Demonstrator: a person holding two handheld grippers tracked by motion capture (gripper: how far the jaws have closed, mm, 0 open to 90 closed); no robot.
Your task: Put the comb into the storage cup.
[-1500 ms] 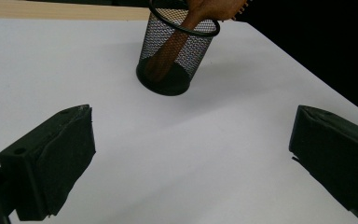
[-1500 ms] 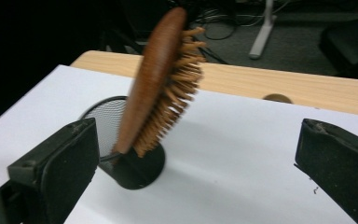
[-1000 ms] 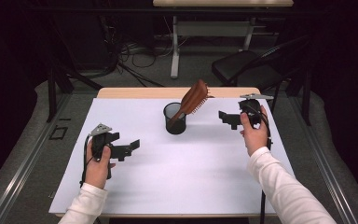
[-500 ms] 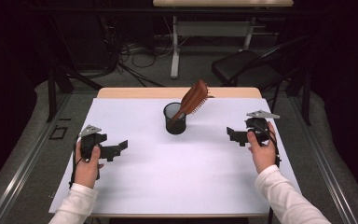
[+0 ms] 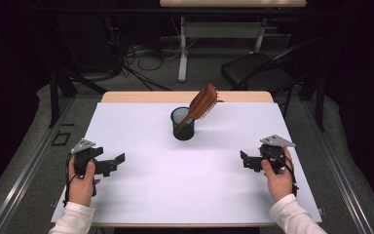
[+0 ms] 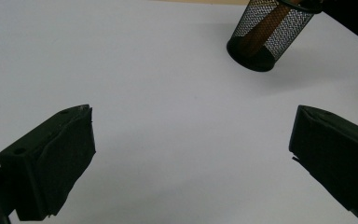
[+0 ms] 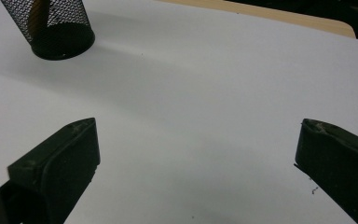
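Cup (image 5: pixel 182 124): black wire mesh. Brush (image 5: pixel 202 102): glossy brown wood. Table (image 5: pixel 175 185): matt white, smooth.

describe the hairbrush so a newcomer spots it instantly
Start at the white table. Near its far middle stands a black wire-mesh cup. The brown wooden hairbrush sits handle-down in it, leaning right, its bristled head above the rim: the one brown thing there.

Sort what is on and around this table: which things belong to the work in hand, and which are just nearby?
In the work:
mesh cup
hairbrush, standing handle-down in the cup
left gripper, open
right gripper, open

Just nearby:
white table cover
chair behind the table
floor cables
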